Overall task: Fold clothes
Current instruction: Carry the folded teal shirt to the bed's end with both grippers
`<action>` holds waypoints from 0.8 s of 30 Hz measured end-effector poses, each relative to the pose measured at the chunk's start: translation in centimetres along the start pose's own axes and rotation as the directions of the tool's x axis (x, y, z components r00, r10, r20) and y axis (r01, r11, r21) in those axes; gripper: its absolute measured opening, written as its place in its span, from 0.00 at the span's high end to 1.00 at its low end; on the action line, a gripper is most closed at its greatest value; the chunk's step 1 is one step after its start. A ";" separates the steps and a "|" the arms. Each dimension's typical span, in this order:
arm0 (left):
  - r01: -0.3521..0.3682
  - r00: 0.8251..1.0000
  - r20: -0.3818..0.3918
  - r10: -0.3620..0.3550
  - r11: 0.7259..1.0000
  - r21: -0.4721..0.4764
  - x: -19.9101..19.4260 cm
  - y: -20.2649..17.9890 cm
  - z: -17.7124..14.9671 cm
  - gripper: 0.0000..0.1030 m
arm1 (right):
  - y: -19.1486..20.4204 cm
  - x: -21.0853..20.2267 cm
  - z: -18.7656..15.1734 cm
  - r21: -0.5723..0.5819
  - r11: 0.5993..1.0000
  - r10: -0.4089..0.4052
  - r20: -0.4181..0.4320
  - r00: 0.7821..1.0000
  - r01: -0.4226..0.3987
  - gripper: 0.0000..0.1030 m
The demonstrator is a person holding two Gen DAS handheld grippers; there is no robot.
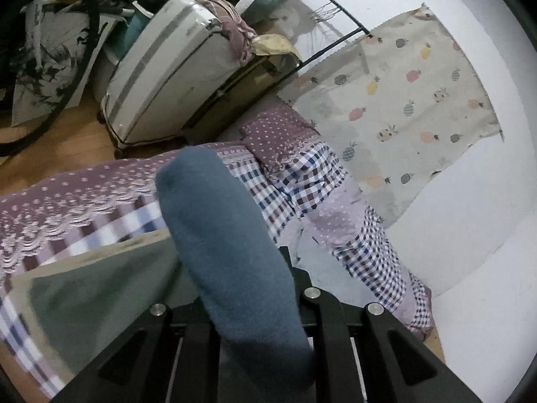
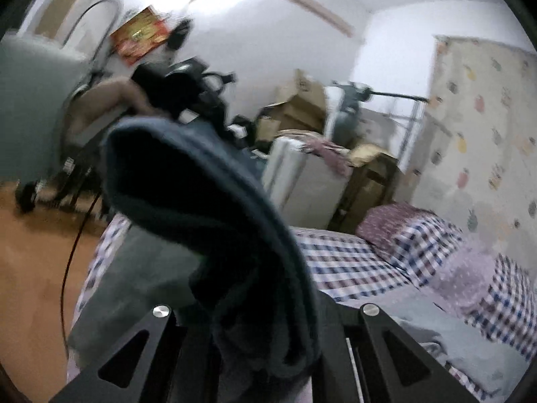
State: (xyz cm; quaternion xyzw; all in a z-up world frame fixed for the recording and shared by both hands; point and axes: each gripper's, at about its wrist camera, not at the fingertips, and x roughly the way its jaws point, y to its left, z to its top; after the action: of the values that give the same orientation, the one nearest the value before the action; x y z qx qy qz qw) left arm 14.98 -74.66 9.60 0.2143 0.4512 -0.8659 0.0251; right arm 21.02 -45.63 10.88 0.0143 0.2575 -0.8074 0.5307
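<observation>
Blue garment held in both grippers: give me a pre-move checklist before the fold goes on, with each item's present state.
1. Left gripper has the blue garment between its fingers: ok.
2. Right gripper has the same cloth: ok.
3. Garment lifted off the bed: ok.
4. Grey cloth on the bed lies flat: cannot tell, partly hidden and blurred.
5. Right wrist view sharp enough to judge: not ok, motion blur.
6. Suitcase stands apart from the garment: ok.
</observation>
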 end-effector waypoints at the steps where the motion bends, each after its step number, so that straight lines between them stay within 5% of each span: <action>1: -0.001 1.000 0.010 0.001 1.000 -0.001 -0.6 0.8 -0.4 0.89 | 1.3 0.2 -0.3 -0.030 1.000 0.005 -0.003 1.000 -0.005 0.92; 8: -0.067 0.997 0.028 0.067 0.998 0.003 -2.6 5.5 -2.9 0.88 | 7.4 2.3 -2.4 -0.156 0.986 0.048 -0.086 0.995 -0.061 0.90; 14: -0.201 0.979 -0.052 0.199 0.979 -0.041 -2.5 9.6 -4.1 0.79 | 9.7 2.4 -4.4 -0.196 0.973 0.091 -0.182 0.979 -0.126 0.49; 17: -0.244 0.969 -0.051 0.242 0.968 -0.050 -3.4 10.5 -4.3 0.58 | 9.3 1.4 -4.4 -0.182 0.974 0.102 -0.186 0.977 -0.136 0.36; 19: -0.277 0.961 -0.034 0.275 0.959 -0.055 -4.3 11.0 -4.3 0.26 | 9.1 0.1 -4.4 -0.179 0.974 0.108 -0.188 0.976 -0.142 0.25; 24: -0.342 0.937 0.046 0.346 0.936 -0.079 -8.0 11.0 -4.0 0.20 | 8.8 -4.0 -5.0 -0.156 0.975 0.125 -0.193 0.973 -0.156 0.20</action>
State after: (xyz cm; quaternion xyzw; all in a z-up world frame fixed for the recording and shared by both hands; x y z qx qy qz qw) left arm 26.23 -79.16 2.24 0.2633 0.4359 -0.8378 0.1971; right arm 29.12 -42.78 4.24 0.0609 0.3710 -0.7382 0.5601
